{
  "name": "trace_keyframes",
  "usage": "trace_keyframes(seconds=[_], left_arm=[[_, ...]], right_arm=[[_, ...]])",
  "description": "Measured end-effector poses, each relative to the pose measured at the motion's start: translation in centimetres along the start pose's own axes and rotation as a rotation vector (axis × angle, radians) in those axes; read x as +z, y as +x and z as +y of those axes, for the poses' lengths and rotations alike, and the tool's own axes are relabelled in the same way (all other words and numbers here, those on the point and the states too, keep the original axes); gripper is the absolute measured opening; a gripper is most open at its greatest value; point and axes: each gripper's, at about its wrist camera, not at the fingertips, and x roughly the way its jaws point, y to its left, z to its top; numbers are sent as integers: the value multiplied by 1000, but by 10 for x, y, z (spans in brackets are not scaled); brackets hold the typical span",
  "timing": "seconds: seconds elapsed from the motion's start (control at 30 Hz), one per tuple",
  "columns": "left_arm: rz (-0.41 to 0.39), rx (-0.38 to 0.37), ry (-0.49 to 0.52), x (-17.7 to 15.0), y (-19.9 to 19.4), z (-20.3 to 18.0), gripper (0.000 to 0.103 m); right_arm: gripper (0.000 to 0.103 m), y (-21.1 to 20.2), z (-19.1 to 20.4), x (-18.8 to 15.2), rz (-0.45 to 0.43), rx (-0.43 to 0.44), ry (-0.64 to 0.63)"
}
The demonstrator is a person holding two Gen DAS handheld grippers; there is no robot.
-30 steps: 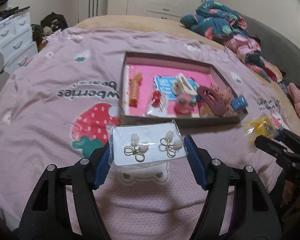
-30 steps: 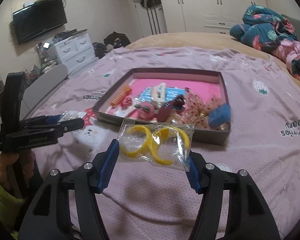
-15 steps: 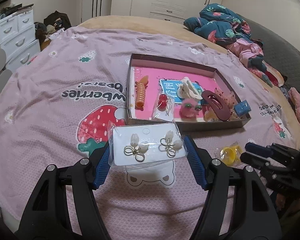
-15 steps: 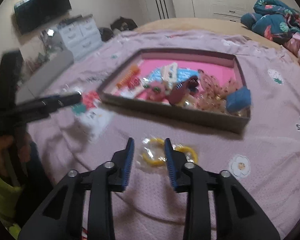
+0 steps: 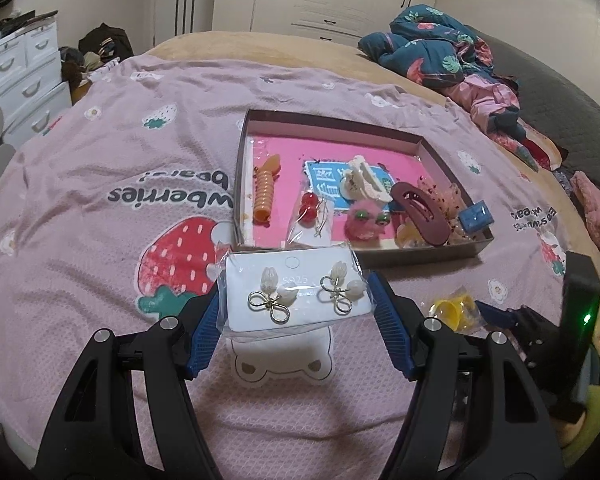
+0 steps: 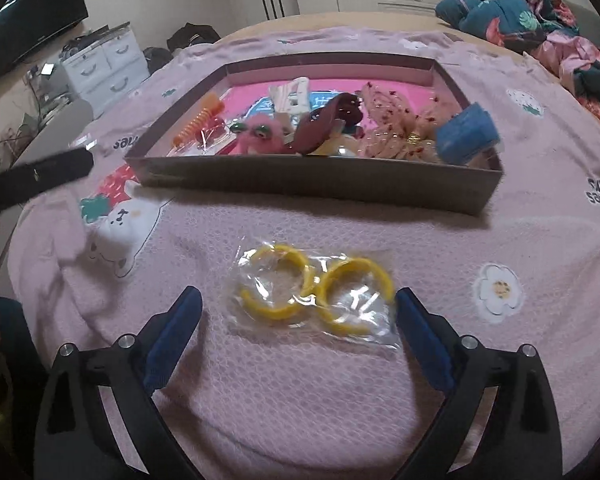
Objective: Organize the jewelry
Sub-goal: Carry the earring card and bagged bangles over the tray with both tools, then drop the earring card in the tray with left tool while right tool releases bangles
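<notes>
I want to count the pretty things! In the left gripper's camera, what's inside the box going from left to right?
Orange spiral hair clip → red cherry earrings in a clear bag → fuzzy pink clip with green eyes → long maroon hair clip → small blue box.

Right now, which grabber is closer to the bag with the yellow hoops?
Right. The right gripper is open around the yellow hoop bag lying on the blanket; the left gripper is off to the side, holding an earring card.
</notes>
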Motion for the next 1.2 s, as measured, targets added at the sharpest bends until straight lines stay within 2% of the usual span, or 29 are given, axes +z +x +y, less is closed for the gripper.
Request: trace_keyframes(seconds=[0.2,0.43,0.6,0.93,1.2], left_arm=[[-9,-6,15,11,3,-5,60],[-34,-4,45,34,7,-13,60],[-48,-3,49,49,13,-16,60],[-20,7,47,70,47,-18,60],[28,2,28,69,77,-13,60]], right_arm=[[80,-10,-2,6,-26,52,-8],[80,-60,-16,46,-189,53,-22],[80,-73,-32,75,-248,30,-23],[80,-52,-57,109,-248,-7,-38],[80,-4,-64,115,-158,-10,-34]])
